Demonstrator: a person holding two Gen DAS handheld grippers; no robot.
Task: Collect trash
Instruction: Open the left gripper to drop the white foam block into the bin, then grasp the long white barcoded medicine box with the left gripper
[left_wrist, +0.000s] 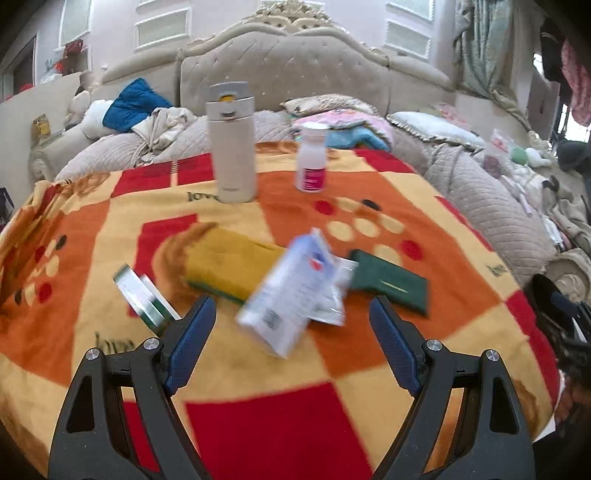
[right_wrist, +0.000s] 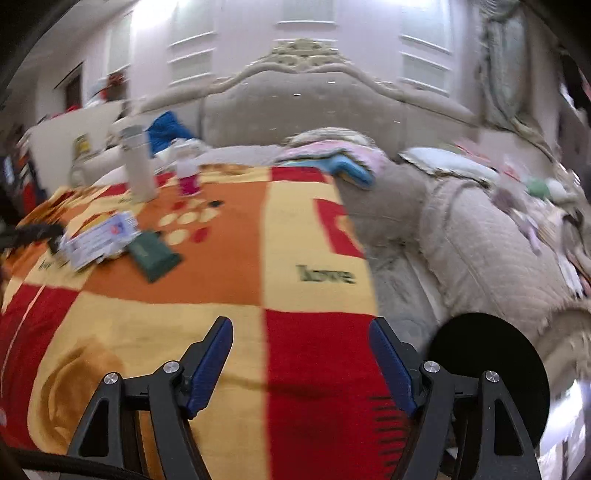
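In the left wrist view a white-and-blue carton (left_wrist: 288, 291) lies on the red, orange and yellow blanket (left_wrist: 258, 424), over a crumpled white wrapper (left_wrist: 334, 295). A green-and-white small box (left_wrist: 142, 295) lies left of it, a yellow sponge (left_wrist: 229, 258) behind it, a dark green flat box (left_wrist: 391, 280) to its right. My left gripper (left_wrist: 291, 314) is open just in front of the carton, not touching it. My right gripper (right_wrist: 301, 336) is open and empty over the blanket, well right of the carton (right_wrist: 99, 238) and the green box (right_wrist: 155, 256).
A beige thermos (left_wrist: 232, 144) and a white bottle with a pink label (left_wrist: 312, 158) stand at the back of the blanket. Pillows, clothes and a padded headboard (left_wrist: 288, 74) lie beyond. A black round object (right_wrist: 491, 373) sits at the bed's right edge.
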